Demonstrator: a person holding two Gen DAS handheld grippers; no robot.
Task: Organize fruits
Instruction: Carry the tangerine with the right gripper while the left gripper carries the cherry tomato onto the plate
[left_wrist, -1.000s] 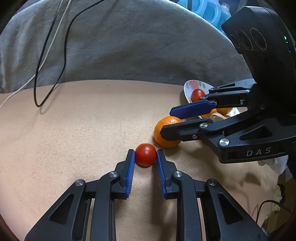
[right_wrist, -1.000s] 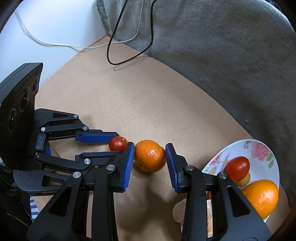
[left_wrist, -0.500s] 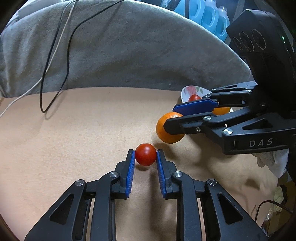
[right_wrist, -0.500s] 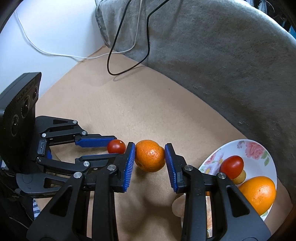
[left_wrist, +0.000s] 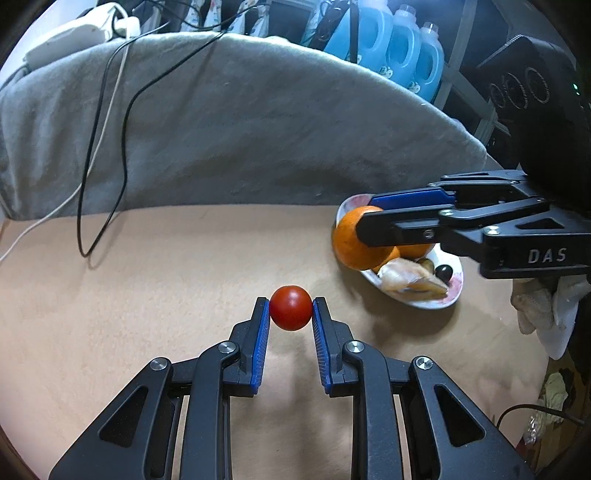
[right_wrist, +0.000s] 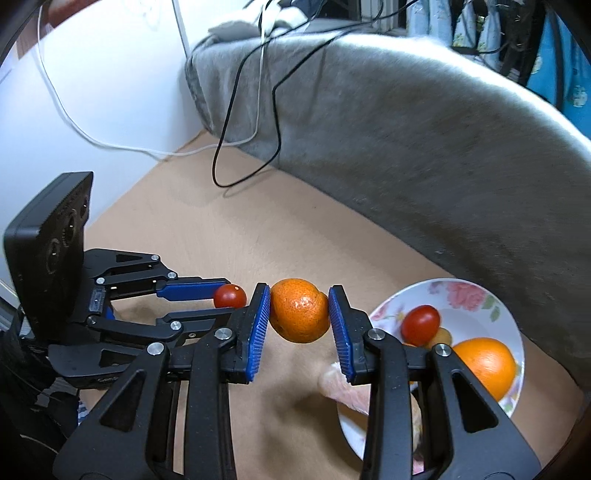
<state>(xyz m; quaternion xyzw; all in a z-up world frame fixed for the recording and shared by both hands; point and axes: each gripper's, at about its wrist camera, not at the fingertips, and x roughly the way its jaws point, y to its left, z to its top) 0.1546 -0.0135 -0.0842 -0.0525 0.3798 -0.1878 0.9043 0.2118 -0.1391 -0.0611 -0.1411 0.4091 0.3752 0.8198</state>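
My left gripper (left_wrist: 290, 309) is shut on a small red tomato (left_wrist: 290, 308), held clear of the tan surface; the same tomato (right_wrist: 229, 296) shows at the left in the right wrist view. My right gripper (right_wrist: 299, 312) is shut on an orange (right_wrist: 299, 311), lifted off the surface beside the plate. In the left wrist view that orange (left_wrist: 352, 242) hangs in front of the flowered plate (left_wrist: 437, 300). The plate (right_wrist: 467, 295) holds a red tomato (right_wrist: 420, 324), another orange (right_wrist: 485, 363) and pale peeled pieces (left_wrist: 410, 277).
A grey blanket (left_wrist: 240, 140) rises along the far side, with a black cable (left_wrist: 125, 118) and a white cable (left_wrist: 99, 133) draped over it. Blue detergent bottles (left_wrist: 391, 48) stand behind. A white cloth (left_wrist: 546, 310) lies at the right edge.
Both grippers have risen with their fruit. The orange left the surface and moved toward the plate. The tomato stays gripped throughout.
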